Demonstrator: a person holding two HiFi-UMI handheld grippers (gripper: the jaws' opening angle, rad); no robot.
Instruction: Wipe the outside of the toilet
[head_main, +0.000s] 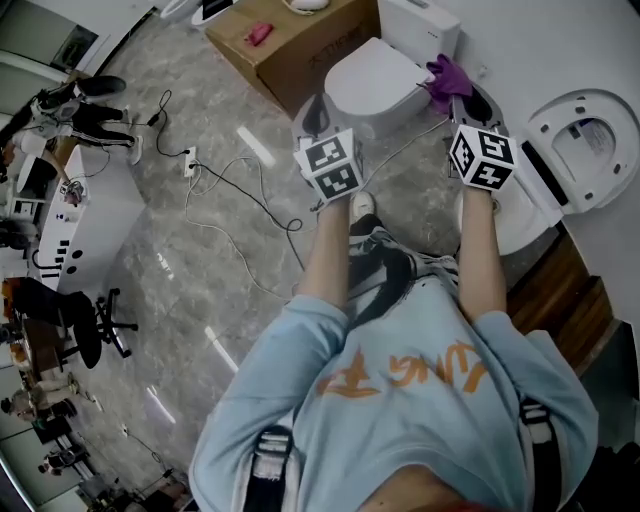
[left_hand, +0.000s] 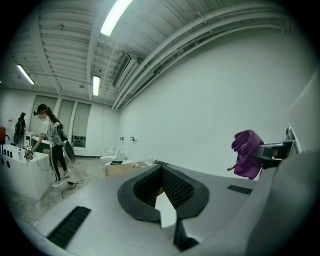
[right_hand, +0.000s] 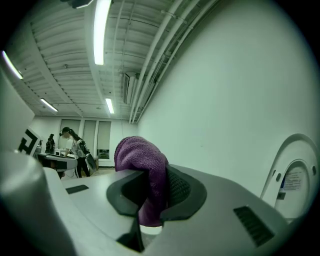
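- toilet (head_main: 372, 85), lid down, stands at the floor's wall edge, just beside a cardboard box (head_main: 290, 40);
- right gripper (right_hand: 150, 187) pinches a purple cloth (right_hand: 142, 165) near the lid's right side; left gripper (left_hand: 161, 187) closed, empty;
- risk: bunched cloth could slip free under hard rubbing.

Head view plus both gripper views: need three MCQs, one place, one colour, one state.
1. Where is the cardboard box?
A) on the floor beside the closed-lid toilet
B) on the toilet lid
C) hanging on the wall
2. What colour is the cloth?
A) yellow
B) purple
C) white
3. What state is the right gripper in?
A) open, empty
B) shut on the cloth
C) shut on a cable

Key:
1 A, the head view shows it on the floor next to that toilet.
2 B, it is purple in every view.
3 B, the cloth is pinched between its jaws.
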